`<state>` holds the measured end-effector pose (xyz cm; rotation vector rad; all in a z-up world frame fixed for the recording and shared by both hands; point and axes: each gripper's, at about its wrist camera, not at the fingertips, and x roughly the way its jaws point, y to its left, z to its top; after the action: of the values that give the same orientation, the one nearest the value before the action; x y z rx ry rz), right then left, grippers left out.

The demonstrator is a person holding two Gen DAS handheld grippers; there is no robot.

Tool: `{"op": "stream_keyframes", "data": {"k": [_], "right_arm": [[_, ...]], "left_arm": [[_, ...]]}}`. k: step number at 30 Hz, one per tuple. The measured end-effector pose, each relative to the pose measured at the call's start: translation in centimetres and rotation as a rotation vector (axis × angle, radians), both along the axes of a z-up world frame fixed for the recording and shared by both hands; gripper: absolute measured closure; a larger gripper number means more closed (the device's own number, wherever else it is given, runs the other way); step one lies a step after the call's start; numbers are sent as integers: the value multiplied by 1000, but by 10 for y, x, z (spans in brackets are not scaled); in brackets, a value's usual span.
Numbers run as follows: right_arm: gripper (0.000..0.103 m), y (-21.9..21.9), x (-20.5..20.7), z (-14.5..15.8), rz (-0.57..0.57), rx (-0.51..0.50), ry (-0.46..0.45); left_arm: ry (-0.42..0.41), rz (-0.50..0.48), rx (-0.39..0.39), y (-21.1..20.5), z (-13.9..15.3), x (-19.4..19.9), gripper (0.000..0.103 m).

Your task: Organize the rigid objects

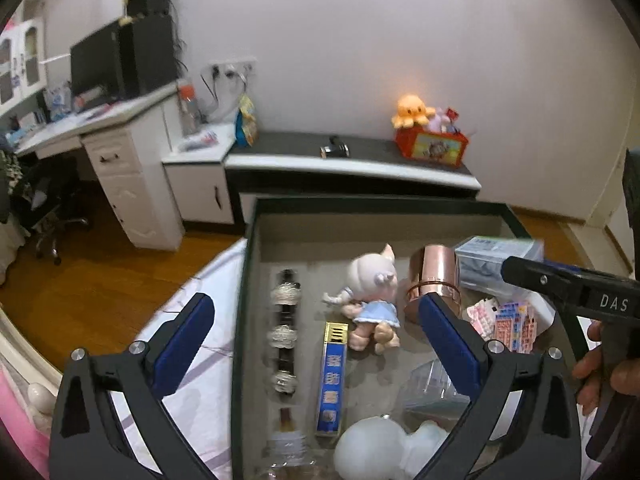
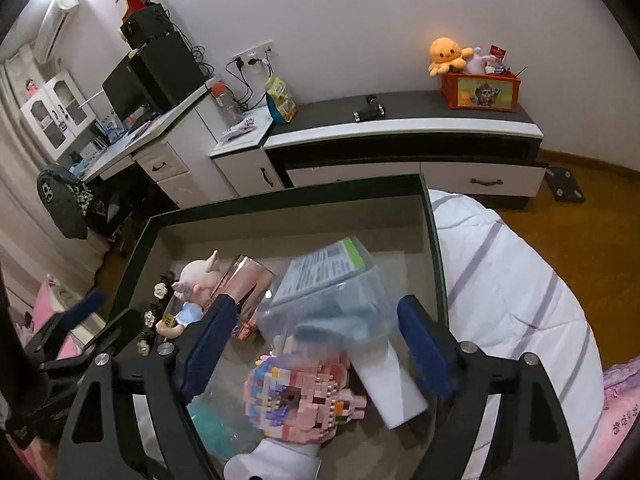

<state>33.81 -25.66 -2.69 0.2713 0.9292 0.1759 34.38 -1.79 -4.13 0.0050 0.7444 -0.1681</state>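
Hovering over a dark-rimmed tray [image 1: 246,264] that lies on a white bedcover with pale purple stripes [image 2: 516,280], both grippers point down into it. The left gripper [image 1: 316,340] stands wide open, with nothing pressed between its blue pads; one finger [image 1: 188,340] is outside the tray's left wall, over the bedcover, and the other [image 1: 452,340] is above the tray, just in front of a copper-coloured cup [image 1: 434,280]. The right gripper [image 2: 320,348] is open too. Between its fingers I see a clear bag with a blue-grey packet inside [image 2: 332,292] and a pink toy built from small blocks [image 2: 304,396], but the pads do not press on either of them.

All the task's things lie inside the tray. Along the left side lies a dark stick with silver flower ornaments [image 1: 285,328]. Next to it there is a long blue box with a gold end [image 1: 331,380]. A small doll in a light blue dress [image 1: 370,300] lies near the middle, touching the cup or very near it. At the near edge lies a white rounded figure [image 1: 380,452], partly cut off. A white flat box [image 2: 392,384] lies beside the block toy. At the right edge of the left view a hand [image 1: 600,372] holds the right gripper.
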Motion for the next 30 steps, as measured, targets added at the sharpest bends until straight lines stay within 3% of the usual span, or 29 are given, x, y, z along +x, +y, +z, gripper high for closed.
{"op": "stream_keyframes", "data": {"k": [2, 9, 17, 23, 30], "right_arm": [[0, -2, -13, 9, -14, 18, -40], [0, -1, -73, 42, -31, 41, -157], [0, 7, -161, 69, -62, 26, -266], [0, 11, -218, 82, -105, 0, -339], [0, 22, -266, 89, -143, -85, -394]], "left_arm": [[-2, 1, -15, 4, 4, -9, 0], [-112, -4, -21, 10, 32, -66, 0], [-246, 5, -35, 16, 71, -160, 0], [-311, 35, 6, 15, 85, -218, 0], [-356, 53, -6, 17, 94, -267, 0]]}}
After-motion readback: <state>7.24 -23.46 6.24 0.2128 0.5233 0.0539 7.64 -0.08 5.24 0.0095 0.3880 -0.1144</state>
